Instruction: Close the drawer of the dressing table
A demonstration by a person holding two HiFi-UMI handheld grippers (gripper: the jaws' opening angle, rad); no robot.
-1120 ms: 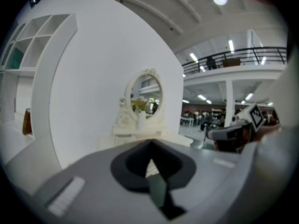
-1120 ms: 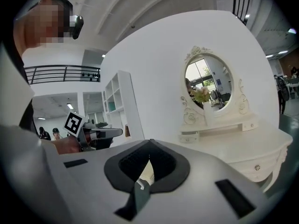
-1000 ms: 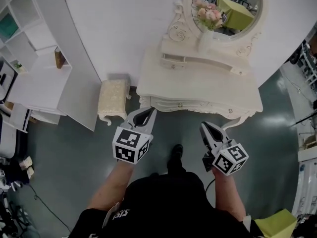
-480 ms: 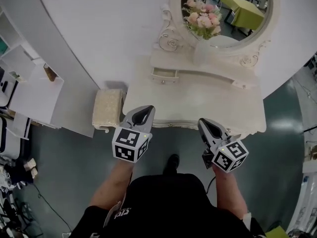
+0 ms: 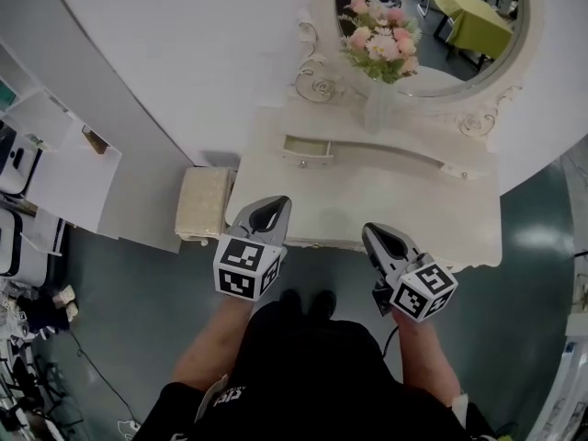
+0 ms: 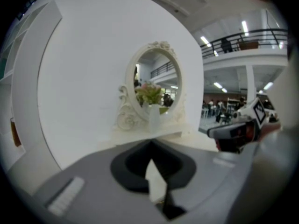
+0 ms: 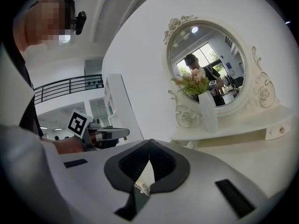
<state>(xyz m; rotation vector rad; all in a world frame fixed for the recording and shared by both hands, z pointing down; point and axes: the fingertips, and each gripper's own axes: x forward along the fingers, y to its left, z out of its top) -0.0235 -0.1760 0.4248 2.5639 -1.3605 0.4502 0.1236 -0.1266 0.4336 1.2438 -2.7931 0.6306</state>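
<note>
Head view shows the left tool (image 5: 272,208) and the right tool (image 5: 374,235) side by side over the near edge of the white counter (image 5: 367,200). Both have their jaws pressed together with nothing between them, and the left gripper view and right gripper view show the same.

The drawer (image 5: 308,149) sits at the far left of the counter, in the raised shelf under the mirror (image 5: 432,16), and is pulled out toward the near side. Neither tool touches it.

The left tool looks better placed for the push. Its closed tip should go to the drawer front, meet it squarely near the knob, and press straight toward the far wall so the drawer does not skew.

It should also keep clear of the vase (image 5: 377,108) just right of the drawer, which holds pink flowers (image 5: 381,30) and could tip. The drawer's inside looks pale and bare, though little of it shows.
</note>
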